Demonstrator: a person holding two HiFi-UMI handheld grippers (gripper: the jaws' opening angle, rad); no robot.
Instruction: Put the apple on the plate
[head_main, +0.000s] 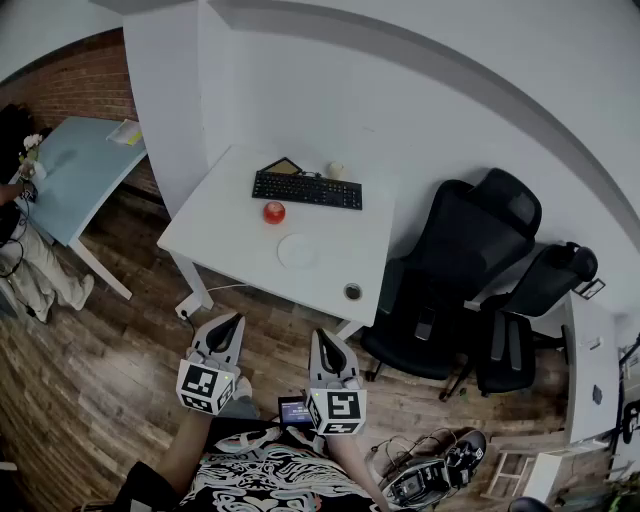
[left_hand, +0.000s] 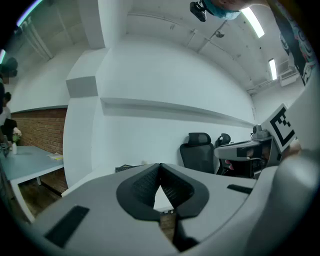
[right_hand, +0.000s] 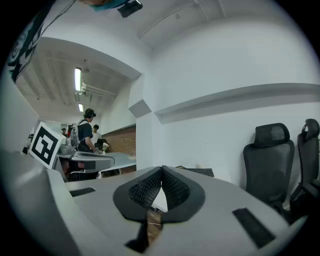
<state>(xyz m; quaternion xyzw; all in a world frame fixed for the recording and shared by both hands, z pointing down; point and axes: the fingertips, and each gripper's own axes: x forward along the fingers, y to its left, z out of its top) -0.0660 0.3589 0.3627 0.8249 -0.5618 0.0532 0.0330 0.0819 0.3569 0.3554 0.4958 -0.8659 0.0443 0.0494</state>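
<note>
- Two black office chairs (head_main: 470, 240) stand just right of the white desk (head_main: 225, 240), one beyond the other; only bare wooden floor (head_main: 90, 380) lies between the grippers and the desk's near edge, so nothing blocks the way to it
- One black keyboard (head_main: 307, 189) lies along the desk's far side; a small pale cup (head_main: 335, 170) stands just behind it, and a dark flat thing with a yellow edge (head_main: 283, 166) lies behind its left part; I cannot tell what that thing is
- One round hole (head_main: 352, 292) is set in the desk near its near right corner
- One light blue table (head_main: 75, 170) stands well to the left, before a brick wall (head_main: 80, 75); a person (head_main: 35, 270) is at its near end, at the edge of the head view
- One apple (head_main: 274, 212), small, round and red, sits on the desk just in front of the keyboard's left part; it touches nothing else
- One plate (head_main: 298, 251), round, white and bare, lies near the apple, closer to the grippers and slightly to the right; apple and plate are apart
- Two grippers are held side by side over the floor, well short of the desk and pointing toward it; the left gripper (head_main: 231, 322) has its jaws pressed together with nothing between them; the right gripper (head_main: 325, 338) likewise has its jaws pressed together and holds nothing
</note>
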